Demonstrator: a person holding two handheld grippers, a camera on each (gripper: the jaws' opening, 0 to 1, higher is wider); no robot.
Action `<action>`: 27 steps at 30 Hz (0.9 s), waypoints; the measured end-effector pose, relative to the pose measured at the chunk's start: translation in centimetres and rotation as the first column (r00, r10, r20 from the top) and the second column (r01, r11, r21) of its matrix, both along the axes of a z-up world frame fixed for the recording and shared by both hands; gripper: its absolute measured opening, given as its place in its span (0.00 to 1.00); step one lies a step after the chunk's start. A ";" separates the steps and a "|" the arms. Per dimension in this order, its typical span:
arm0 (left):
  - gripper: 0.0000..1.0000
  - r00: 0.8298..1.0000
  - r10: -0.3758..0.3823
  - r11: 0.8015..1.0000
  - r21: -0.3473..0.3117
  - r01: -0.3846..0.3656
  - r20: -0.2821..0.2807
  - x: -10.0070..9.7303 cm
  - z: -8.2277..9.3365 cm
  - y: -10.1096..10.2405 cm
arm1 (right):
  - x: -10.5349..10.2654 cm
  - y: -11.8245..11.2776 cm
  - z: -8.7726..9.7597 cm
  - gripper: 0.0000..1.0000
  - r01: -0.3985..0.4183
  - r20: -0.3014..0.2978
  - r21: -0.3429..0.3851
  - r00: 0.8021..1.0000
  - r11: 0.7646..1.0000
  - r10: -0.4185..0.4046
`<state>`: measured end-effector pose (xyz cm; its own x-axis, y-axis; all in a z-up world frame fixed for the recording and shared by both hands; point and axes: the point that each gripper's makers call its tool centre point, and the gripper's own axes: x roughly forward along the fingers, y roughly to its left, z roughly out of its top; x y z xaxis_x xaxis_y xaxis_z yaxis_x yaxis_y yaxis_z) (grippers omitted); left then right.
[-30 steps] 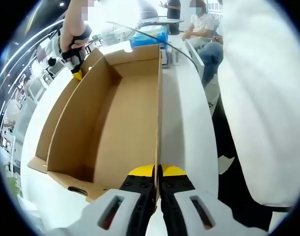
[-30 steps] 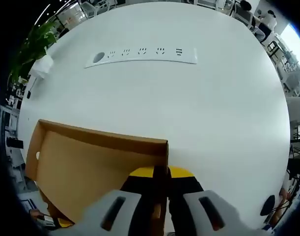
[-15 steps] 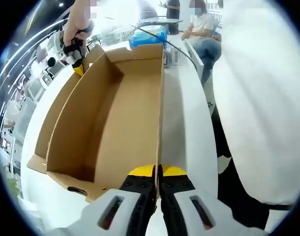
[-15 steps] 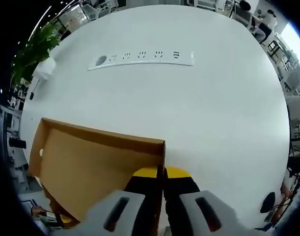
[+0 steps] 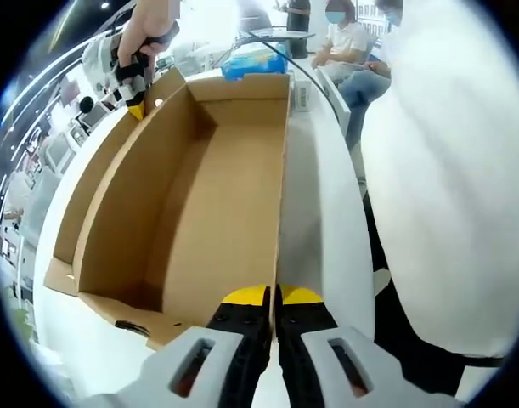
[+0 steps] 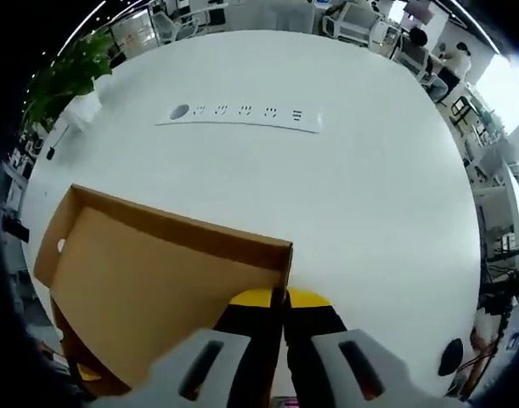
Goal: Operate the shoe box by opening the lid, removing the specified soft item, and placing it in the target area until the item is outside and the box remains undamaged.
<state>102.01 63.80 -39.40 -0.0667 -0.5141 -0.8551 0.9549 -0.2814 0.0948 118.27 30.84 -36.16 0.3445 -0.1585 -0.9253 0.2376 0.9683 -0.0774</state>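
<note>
Writing: none legible on shoe box.
Left gripper: jaws pinching box's near wall edge.
Right gripper: jaws clamping box's corner, white table lying beyond box.

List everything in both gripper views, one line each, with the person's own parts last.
cardboard box: one, brown, open on the table, no item visible inside
table: one, white, under the box
socket strip: one, white, set in the table beyond the box
plant: one, green, at the table's far edge
seated people: at least two, in the background
left gripper: one, yellow-tipped, shut on the box's side wall
right gripper: one, yellow-tipped, shut on the box's corner edge
white garment: the person's, beside the table
</note>
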 end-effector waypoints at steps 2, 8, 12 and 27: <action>0.02 1.000 0.001 1.000 0.004 -0.001 -0.003 0.0 0.1 0.0 | 0.7 -0.4 0.3 0.00 0.039 0.055 0.024 0.998 0.999 -0.040; 0.02 1.000 0.005 1.000 0.007 -0.005 0.006 0.0 0.0 0.1 | 1.1 -0.2 2.2 0.00 0.012 0.129 -0.002 0.992 1.000 -0.012; 0.02 0.999 0.010 1.000 -0.001 -0.010 0.031 -0.1 0.0 0.2 | 1.4 -0.3 2.4 0.00 -0.022 0.175 -0.045 0.984 0.999 0.029; 0.02 0.999 0.025 0.999 0.027 -0.026 0.022 0.0 -0.1 0.2 | -0.6 0.4 5.3 0.00 0.069 0.301 -0.042 0.952 0.997 -0.053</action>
